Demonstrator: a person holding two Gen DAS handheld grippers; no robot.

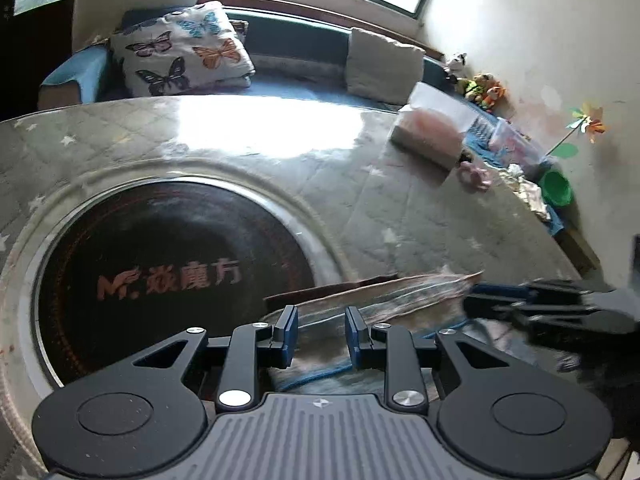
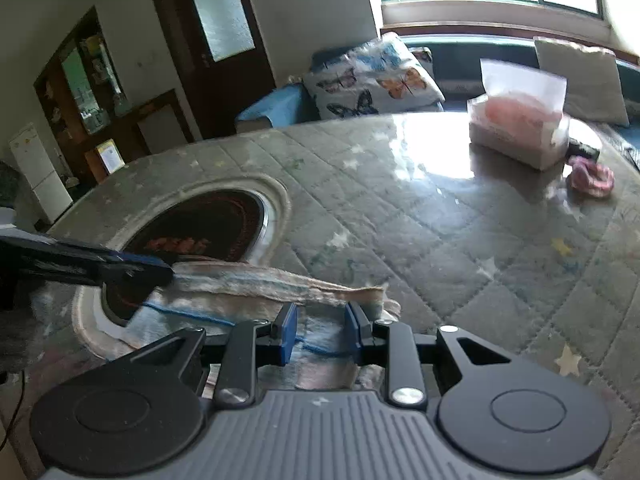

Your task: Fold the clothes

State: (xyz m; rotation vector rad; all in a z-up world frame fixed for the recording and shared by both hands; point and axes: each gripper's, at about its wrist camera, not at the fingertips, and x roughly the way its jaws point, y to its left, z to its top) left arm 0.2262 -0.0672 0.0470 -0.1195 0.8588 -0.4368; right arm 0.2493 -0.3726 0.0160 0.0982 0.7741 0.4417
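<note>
A pale cloth (image 1: 380, 300) with pink-beige and blue stripes lies at the near edge of the round table (image 1: 280, 152), partly over its dark centre plate (image 1: 160, 256). Its far edge stands up as a ridge running between both grippers. My left gripper (image 1: 322, 320) is open by a narrow gap, with the cloth lying between its blue pads and not pinched. My right gripper (image 2: 320, 322) is open the same way over the cloth (image 2: 280, 280). Each gripper shows in the other's view, the right gripper (image 1: 476, 300) and the left gripper (image 2: 168, 272), with its tips at an end of the ridge.
A tissue box (image 1: 428, 136) and a small pink cloth (image 1: 476, 176) sit on the table's far right. Behind the table is a sofa with a butterfly cushion (image 1: 180, 52). A green bowl (image 1: 556, 188) and toys lie along the right wall. A brown door (image 2: 216, 40) stands at the left.
</note>
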